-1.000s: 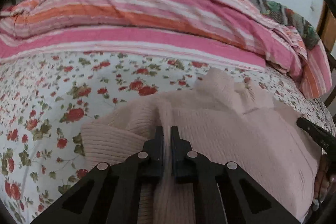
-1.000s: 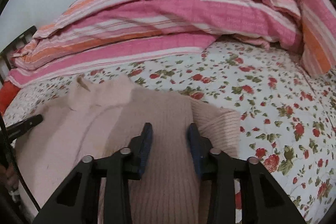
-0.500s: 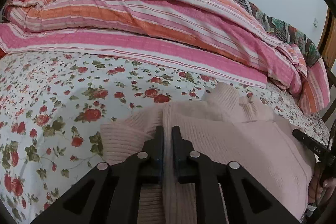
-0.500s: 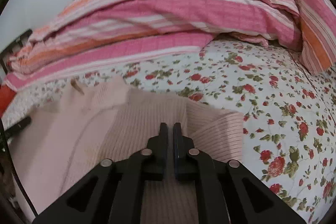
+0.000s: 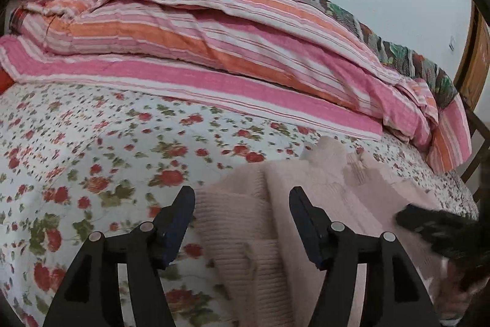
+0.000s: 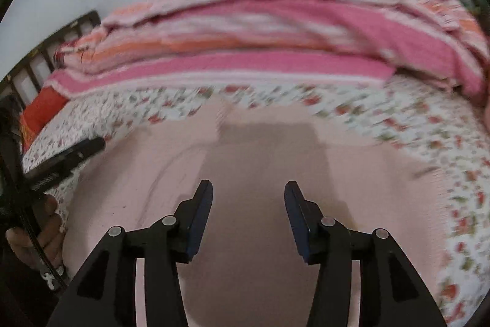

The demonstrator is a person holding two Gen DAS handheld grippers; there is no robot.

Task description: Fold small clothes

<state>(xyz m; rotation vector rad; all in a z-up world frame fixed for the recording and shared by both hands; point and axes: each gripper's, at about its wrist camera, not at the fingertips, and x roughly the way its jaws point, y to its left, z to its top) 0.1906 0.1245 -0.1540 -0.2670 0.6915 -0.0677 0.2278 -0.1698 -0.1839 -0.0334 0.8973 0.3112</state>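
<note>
On the white floral bedsheet (image 5: 92,143) lies your folded pale pink knitted sweater (image 5: 321,198) — beneath both grippers. Your left gripper (image 5: 242,204) and right gripper (image 6: 248,198) have just been opening — jaws apart, gripping nothing.

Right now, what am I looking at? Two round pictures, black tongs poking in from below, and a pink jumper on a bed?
No robot here: a person holds a two-finger gripper in each hand, each carrying a camera looking along its fingers. One picture is from the left gripper, one from the right gripper. A pale pink sweater lies on the floral bedsheet, before a striped quilt. Both grippers' jaws have just been opening; neither grips anything. The right picture is blurred.
</note>
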